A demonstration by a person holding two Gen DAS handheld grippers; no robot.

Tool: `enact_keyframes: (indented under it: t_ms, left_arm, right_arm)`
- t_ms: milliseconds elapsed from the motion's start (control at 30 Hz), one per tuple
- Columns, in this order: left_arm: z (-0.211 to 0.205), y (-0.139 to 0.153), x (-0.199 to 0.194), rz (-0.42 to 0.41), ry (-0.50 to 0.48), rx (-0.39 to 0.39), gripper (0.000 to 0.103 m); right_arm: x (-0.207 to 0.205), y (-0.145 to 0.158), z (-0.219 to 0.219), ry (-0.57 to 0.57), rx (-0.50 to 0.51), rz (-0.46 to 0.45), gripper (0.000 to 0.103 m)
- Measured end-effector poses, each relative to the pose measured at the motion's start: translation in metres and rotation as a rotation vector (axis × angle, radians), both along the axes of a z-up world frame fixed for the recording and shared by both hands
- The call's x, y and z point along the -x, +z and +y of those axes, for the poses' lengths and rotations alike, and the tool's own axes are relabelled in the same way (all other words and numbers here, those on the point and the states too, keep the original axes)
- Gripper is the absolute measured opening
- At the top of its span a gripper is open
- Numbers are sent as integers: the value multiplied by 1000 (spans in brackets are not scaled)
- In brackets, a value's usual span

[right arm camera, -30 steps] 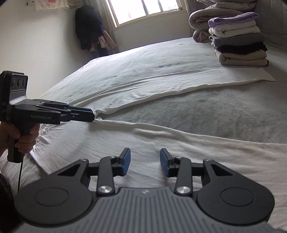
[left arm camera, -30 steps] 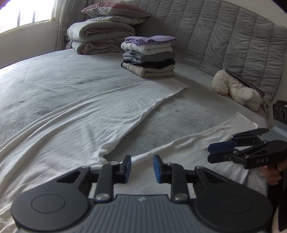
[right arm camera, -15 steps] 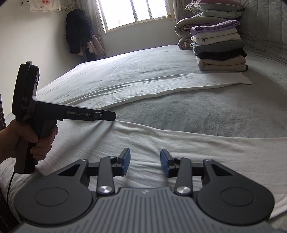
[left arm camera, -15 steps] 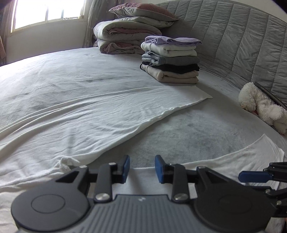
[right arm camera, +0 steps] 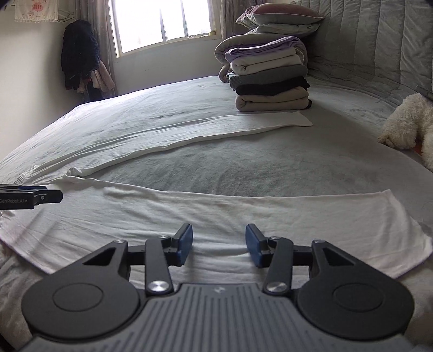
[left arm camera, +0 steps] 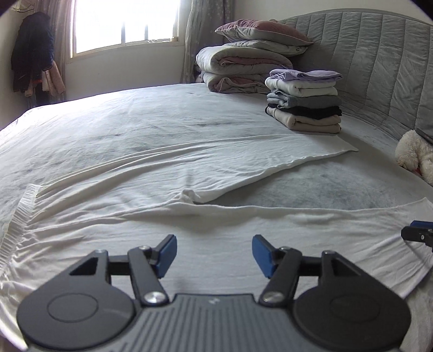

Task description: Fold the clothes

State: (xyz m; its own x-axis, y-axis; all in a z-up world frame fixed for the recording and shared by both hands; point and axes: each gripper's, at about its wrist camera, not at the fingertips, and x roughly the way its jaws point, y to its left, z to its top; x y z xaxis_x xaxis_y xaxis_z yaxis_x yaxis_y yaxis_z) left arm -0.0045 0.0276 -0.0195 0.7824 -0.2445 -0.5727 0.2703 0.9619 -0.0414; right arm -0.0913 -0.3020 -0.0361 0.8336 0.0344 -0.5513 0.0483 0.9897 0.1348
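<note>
Grey bedding covers the bed [left arm camera: 311,186] in front of you, with a window [left arm camera: 121,24] behind it and dark coats [right arm camera: 78,54] hanging in the left corner. Spread flat across the near side is the white trousers [left arm camera: 108,205], waistband at your left, 2 legs running off to the right: one angling toward the headboard, the other lying along the near edge just ahead of your tools. Your left gripper [left arm camera: 213,253] hovers above the seat of the trousers, its blue pads spread wide and holding nothing. Your right gripper [right arm camera: 218,245] hangs over the near leg, its pads likewise parted and empty. Further right and back, a stack of folded clothes [left arm camera: 304,104] sits beside the far leg's cuff, with rolled quilts and pillows [left arm camera: 243,62] behind it. At the far right lies a white plush toy [right arm camera: 406,124] against the quilted headboard [left arm camera: 379,67].
</note>
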Motion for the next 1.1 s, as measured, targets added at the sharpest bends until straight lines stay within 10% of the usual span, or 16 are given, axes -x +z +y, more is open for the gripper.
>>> enact_keyframes:
  t_ms: [600,1100]
  left_arm:
    - [123,-11,24,-18,499,94,76]
    - [91,33,-6,39,397,62,80]
  right_arm:
    - [-17,-3,-8,-238,101,10,60]
    - [-40,14,27,-132,23,60,61]
